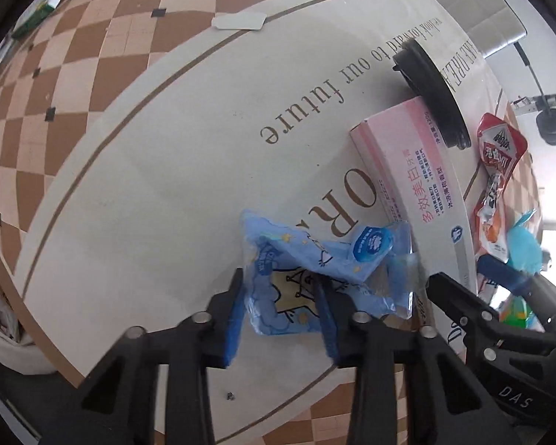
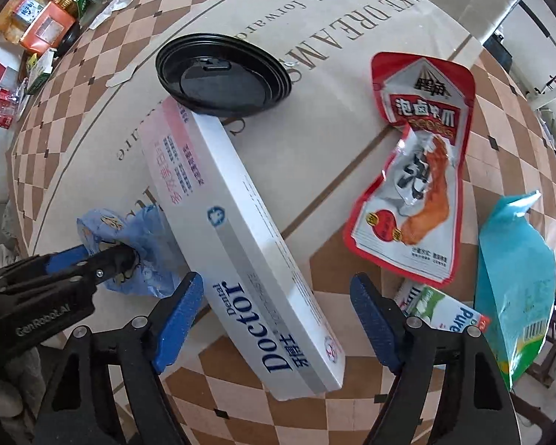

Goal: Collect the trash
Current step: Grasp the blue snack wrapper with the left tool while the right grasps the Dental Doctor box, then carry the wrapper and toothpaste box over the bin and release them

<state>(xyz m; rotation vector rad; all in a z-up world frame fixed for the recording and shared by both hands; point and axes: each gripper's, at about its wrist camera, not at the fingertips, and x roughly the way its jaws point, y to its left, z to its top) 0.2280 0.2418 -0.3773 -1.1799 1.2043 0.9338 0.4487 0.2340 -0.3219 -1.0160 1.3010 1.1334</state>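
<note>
Below, the left gripper [image 1: 281,311], pointing down, pinches the crumpled blue plastic wrapper [image 1: 315,270]; the right gripper's [image 2: 278,319] wide-apart jaws straddle the white toothpaste box [image 2: 248,244].

Left gripper [image 1: 278,311], black frame with blue pads: pointed straight down, jaws drawn narrow, clamped on a crumpled blue plastic wrapper [image 1: 307,278]. Right gripper [image 2: 276,320], same build: pointed down as well, jaws spread wide, straddling a long white cardboard toothpaste box [image 2: 255,259], pads apart from its sides.
</note>
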